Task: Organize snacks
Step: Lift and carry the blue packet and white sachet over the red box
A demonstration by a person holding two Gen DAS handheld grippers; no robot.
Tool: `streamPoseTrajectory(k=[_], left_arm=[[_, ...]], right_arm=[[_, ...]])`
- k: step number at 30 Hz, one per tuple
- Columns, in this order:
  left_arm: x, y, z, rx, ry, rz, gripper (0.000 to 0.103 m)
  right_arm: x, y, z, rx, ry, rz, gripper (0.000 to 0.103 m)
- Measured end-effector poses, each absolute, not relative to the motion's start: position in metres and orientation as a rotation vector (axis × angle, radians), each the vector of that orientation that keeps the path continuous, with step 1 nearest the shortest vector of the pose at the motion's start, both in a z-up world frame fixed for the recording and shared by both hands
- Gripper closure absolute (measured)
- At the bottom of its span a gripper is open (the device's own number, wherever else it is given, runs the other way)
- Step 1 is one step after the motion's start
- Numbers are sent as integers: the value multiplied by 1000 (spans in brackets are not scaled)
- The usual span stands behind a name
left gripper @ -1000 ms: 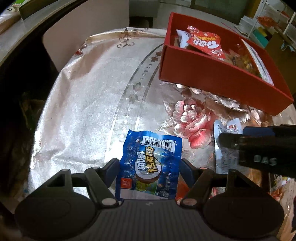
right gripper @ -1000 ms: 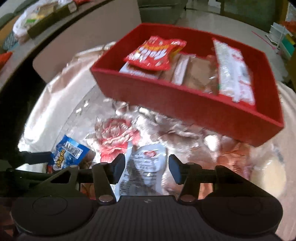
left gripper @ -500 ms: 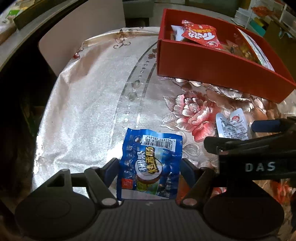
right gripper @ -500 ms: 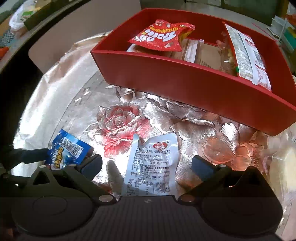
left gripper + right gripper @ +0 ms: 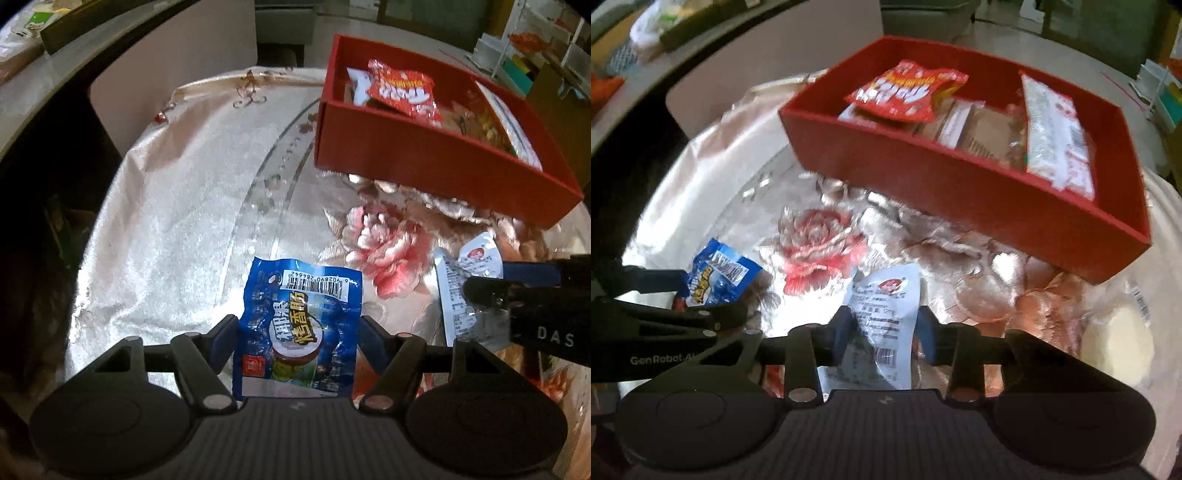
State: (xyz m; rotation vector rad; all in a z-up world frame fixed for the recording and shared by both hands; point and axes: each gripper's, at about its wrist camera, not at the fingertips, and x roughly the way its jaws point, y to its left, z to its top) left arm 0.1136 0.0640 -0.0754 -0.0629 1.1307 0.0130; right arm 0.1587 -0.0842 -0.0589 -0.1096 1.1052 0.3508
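Box [image 5: 1015, 206] was plain red. Tablecloth [image 5: 177, 206] was shiny cream with pink-red peony print. One packet [image 5: 299, 332] was blue with yellow lettering and a white barcode label, another [image 5: 882, 321] white with fine print and red logo.

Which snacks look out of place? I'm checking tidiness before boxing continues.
Nothing is spilled or torn. The red packet lies askew atop the others in the red box. A pale round snack sits apart by the table's edge.
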Motion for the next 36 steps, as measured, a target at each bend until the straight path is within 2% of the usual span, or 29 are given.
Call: streamPoseTrajectory(k=[17,36], left_arm=[[117,67,-60,-132,1093,-16,40],[121,42,-32,-70,985,-47,40]], right_arm=[[160,-104,-33,11,1037,346,59],[159,-129,-3,88,938,332,59]])
